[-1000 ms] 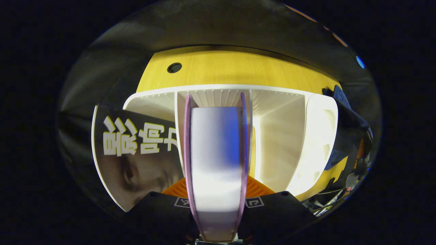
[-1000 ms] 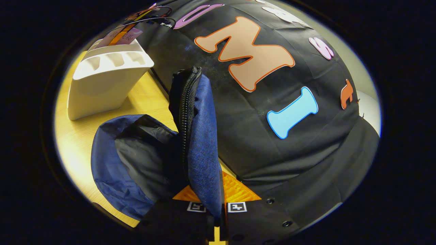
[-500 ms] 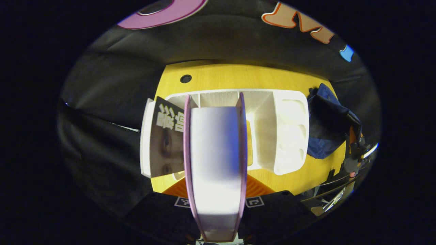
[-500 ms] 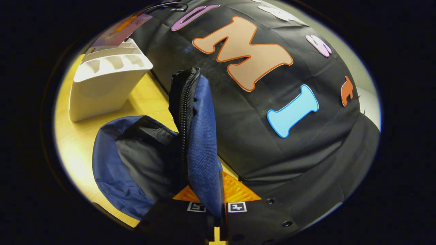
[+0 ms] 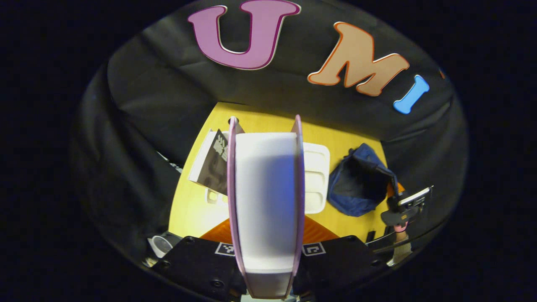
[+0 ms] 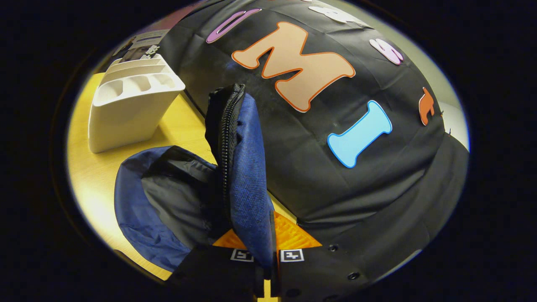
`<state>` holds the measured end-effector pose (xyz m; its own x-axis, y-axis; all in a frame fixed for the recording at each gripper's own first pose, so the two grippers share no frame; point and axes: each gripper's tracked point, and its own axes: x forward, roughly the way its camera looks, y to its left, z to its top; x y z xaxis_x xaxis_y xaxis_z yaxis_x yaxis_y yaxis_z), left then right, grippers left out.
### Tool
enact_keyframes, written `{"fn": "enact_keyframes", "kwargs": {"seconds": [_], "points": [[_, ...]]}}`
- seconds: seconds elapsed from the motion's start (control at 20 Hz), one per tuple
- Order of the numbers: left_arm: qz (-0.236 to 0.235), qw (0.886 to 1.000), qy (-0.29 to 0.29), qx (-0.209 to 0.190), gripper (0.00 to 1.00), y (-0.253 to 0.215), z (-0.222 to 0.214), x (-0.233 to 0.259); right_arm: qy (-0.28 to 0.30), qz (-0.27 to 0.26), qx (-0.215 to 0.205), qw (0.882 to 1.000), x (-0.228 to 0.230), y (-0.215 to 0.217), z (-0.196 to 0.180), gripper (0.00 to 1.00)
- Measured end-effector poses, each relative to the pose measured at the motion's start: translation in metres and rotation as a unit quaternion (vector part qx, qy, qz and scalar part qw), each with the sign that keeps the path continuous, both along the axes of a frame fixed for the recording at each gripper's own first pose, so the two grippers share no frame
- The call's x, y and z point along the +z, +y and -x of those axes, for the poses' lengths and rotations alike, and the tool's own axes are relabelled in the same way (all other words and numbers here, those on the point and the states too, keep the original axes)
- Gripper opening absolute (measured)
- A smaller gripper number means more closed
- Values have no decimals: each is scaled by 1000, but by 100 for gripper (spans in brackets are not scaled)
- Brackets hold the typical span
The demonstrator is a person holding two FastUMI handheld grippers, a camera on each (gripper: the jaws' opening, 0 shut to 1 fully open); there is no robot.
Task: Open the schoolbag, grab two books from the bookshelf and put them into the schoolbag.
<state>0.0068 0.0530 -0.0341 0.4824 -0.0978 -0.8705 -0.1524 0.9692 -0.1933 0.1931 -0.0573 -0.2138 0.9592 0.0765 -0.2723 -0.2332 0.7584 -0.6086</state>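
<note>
One book [image 5: 214, 163] left beside bookshelf [image 5: 316, 176].

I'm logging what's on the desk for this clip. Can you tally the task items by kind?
Books: 2, one clamped in the left gripper (book), one leaning in the bookshelf (book)
Bookshelf: 1
Schoolbag: 1, its rim pinched by the right gripper
Total: 4

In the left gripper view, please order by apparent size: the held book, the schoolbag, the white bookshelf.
1. Held book: looks largest, but it is nearest the camera, in the left gripper.
2./3. Schoolbag and white bookshelf: unsure, because the book hides much of the shelf.
</note>
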Motion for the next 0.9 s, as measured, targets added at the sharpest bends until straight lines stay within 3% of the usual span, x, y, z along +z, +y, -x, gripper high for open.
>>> {"fn": "enact_keyframes", "kwargs": {"seconds": [0.35,0.65,0.9], "points": [[150,987,-54,-1,41,-122,-7,-25,12,-35,-5,999,1,-4,-3,6],[256,966,-44,7,41,-230,-23,-88,17,-52,-12,998,3,-3,-5,6],[272,961,-48,-5,39,-284,-45,-147,27,-74,-21,997,2,-2,-7,6]]}}
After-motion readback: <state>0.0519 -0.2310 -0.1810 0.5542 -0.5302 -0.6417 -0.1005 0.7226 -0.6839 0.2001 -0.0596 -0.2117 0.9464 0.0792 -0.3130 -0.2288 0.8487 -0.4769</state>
